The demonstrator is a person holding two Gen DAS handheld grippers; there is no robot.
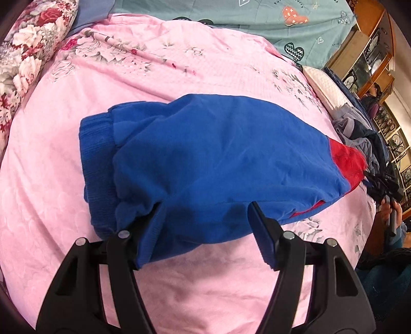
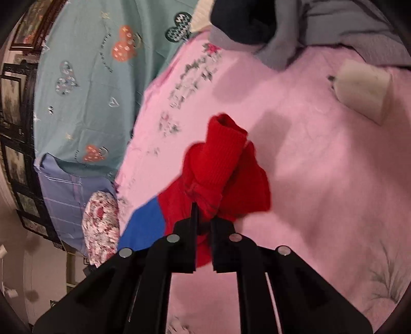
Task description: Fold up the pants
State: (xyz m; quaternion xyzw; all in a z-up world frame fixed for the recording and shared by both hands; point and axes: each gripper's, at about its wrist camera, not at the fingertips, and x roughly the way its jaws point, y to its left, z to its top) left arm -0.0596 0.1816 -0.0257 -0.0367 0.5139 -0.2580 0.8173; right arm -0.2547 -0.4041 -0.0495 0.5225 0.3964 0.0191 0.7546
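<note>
The pants (image 1: 205, 159) lie on the pink bed (image 1: 205, 295), long axis from 9 to 3 o'clock. The left hand-held gripper (image 1: 205, 231) gapes wide at their 6 o'clock edge, holding nothing. The right hand-held gripper (image 2: 204, 221) pinches the red leg end (image 2: 221, 164), so it looks nearer for folding.

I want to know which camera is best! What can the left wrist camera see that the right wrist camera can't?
Only the left wrist view shows the wide blue body of the pants, its ribbed blue waistband, and the open left gripper straddling the near edge of the cloth. Only the right wrist view shows the ribbed red cuff bunched up, with the right gripper shut on the red fabric, and a white block. Both show the pink flowered bedsheet, the teal patterned blanket and the floral pillow.
</note>
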